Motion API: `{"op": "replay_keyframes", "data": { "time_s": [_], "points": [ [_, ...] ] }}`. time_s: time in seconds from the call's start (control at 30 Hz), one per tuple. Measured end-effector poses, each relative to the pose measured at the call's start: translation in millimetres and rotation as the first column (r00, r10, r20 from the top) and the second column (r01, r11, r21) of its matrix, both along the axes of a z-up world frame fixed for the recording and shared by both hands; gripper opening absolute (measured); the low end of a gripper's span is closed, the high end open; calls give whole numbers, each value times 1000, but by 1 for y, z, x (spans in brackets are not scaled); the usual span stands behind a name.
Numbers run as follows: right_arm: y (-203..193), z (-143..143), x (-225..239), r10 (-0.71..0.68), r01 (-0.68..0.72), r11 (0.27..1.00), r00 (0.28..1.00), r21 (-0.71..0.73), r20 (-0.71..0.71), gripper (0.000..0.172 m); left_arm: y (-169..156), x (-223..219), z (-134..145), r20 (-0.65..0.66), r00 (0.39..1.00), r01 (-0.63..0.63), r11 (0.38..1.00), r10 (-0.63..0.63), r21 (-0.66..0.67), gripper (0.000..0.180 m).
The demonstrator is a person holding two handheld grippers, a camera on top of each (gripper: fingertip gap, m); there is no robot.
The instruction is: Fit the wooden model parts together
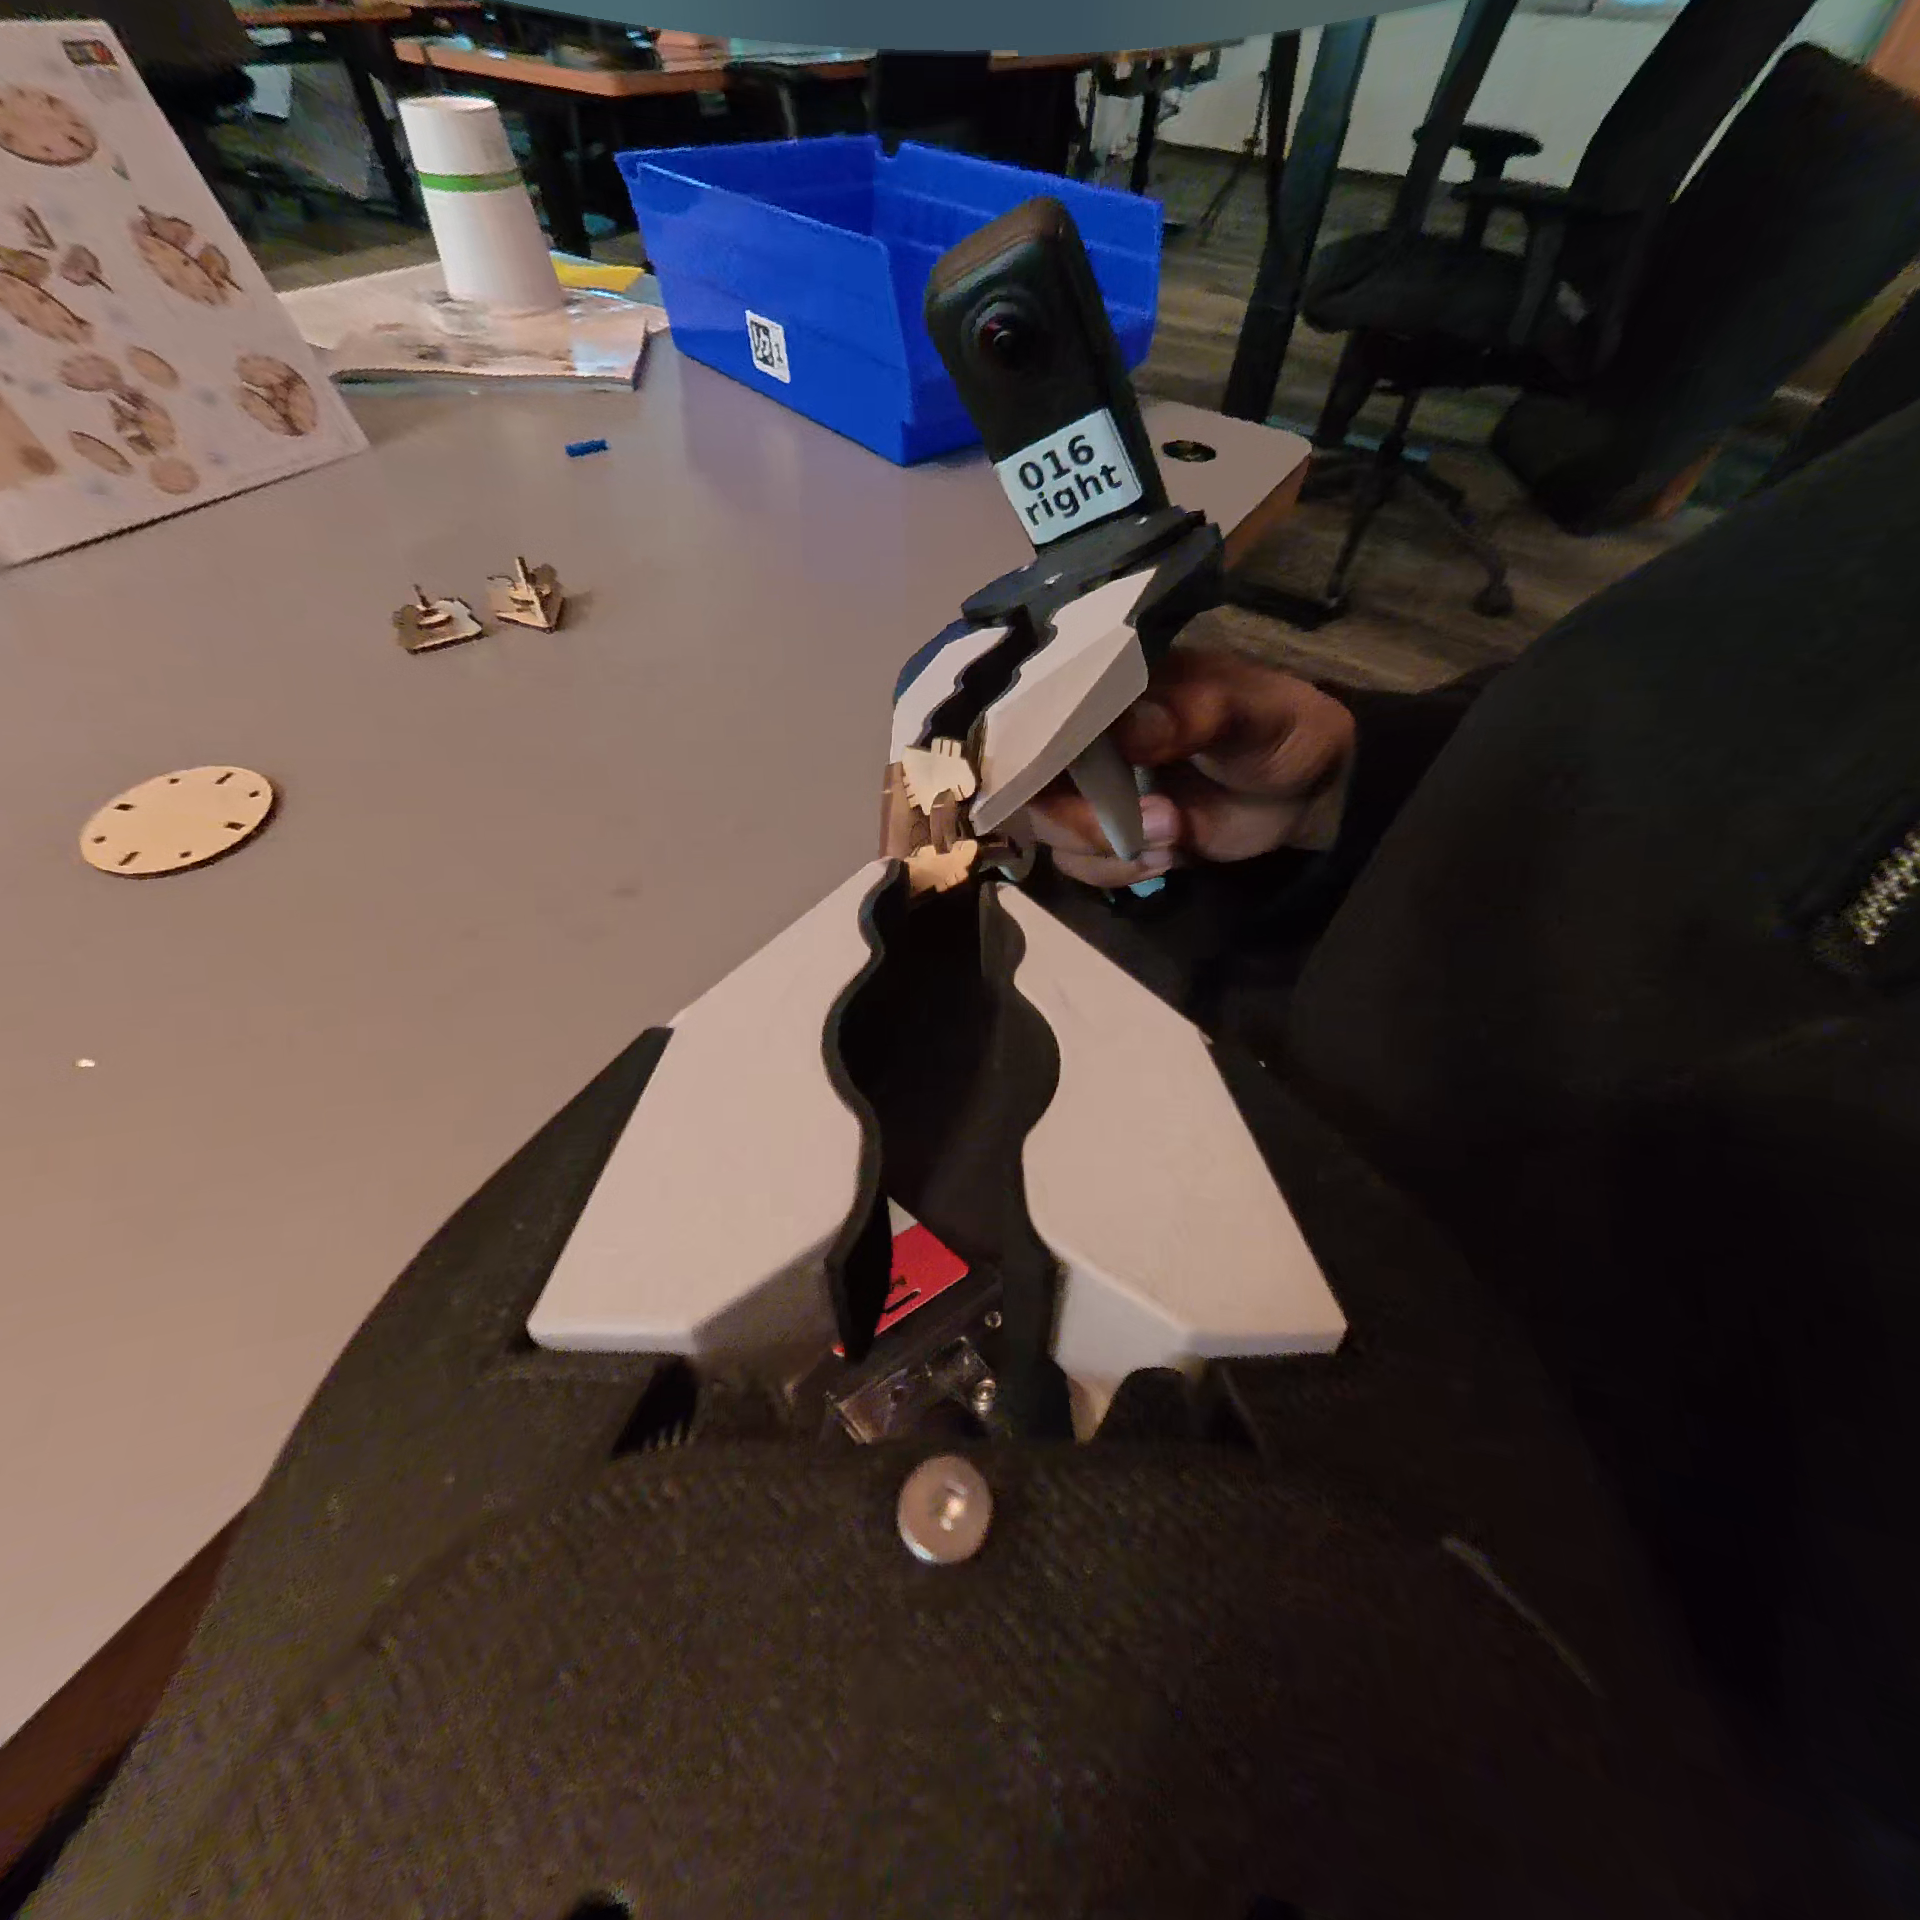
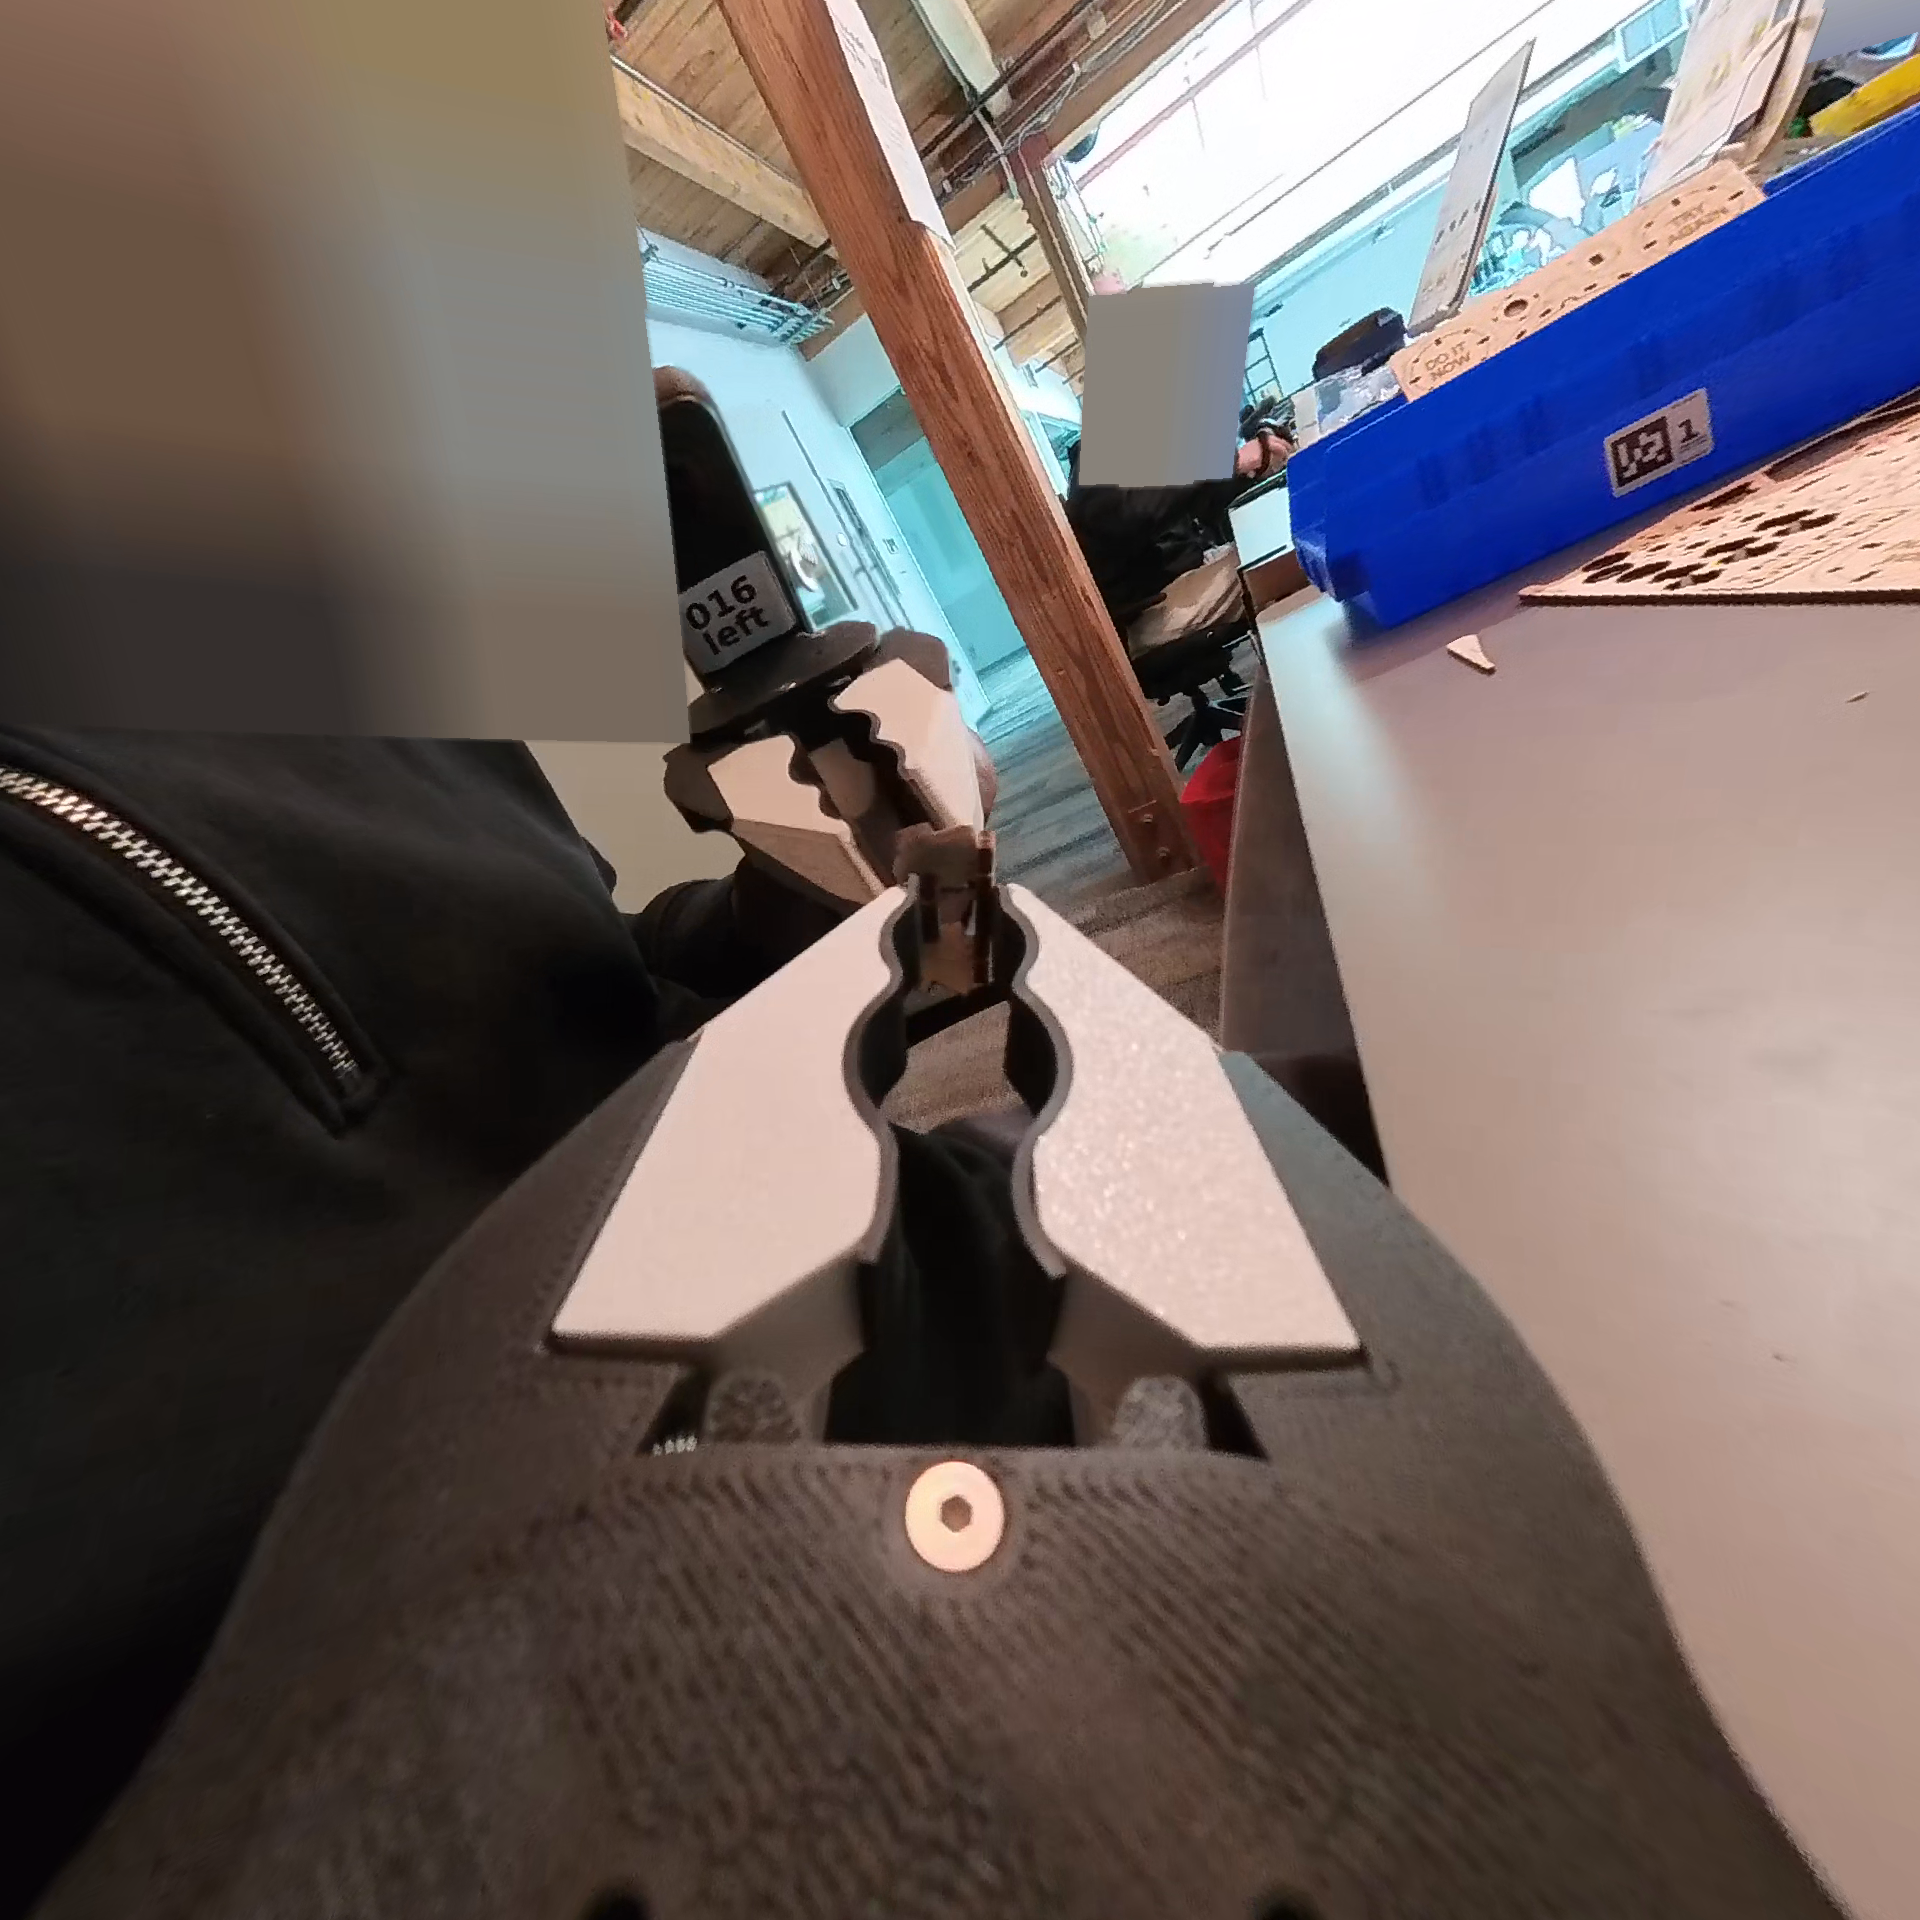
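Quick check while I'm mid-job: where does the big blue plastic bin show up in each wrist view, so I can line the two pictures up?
Left wrist view: the blue plastic bin stands at top centre, on the far part of the grey table, behind the right gripper.
Right wrist view: the same bin fills the upper right, on the table edge.
Shared landmark: the white square sticker on the bin's wall.

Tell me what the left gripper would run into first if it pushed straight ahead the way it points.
Most likely the right gripper: it sits tip to tip with the left gripper, and the small wooden pieces pinched between the two sets of tips would be met first. The gap looks tiny, though depth is hard to judge.
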State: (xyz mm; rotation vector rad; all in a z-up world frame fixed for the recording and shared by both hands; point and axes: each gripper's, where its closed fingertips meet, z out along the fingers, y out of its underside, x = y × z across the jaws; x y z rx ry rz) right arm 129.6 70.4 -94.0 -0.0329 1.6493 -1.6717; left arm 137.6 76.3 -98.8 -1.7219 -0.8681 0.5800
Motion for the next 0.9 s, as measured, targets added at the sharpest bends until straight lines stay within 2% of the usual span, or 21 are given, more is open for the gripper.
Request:
{"op": "replay_keyframes", "data": {
  "time_s": [0.27,0.77,0.83,0.9],
  "points": [
    [-2,-4,3,-14,15,1000,998,20,-57,11,1,1,-6,27,1000,5,1000,-4,-29,10],
    [2,3,8,36,-36,999,999,-22,22,10,8,6,6,115,988,69,965,-100,253,9],
    [1,4,6,29,-28,999,999,-24,34,10,6,4,7,89,993,55,971,-77,232,10],
    [0,5,4,15,-15,1000,999,-20,40,10,4,2,7,45,998,33,987,-41,158,11]
  ]
}}
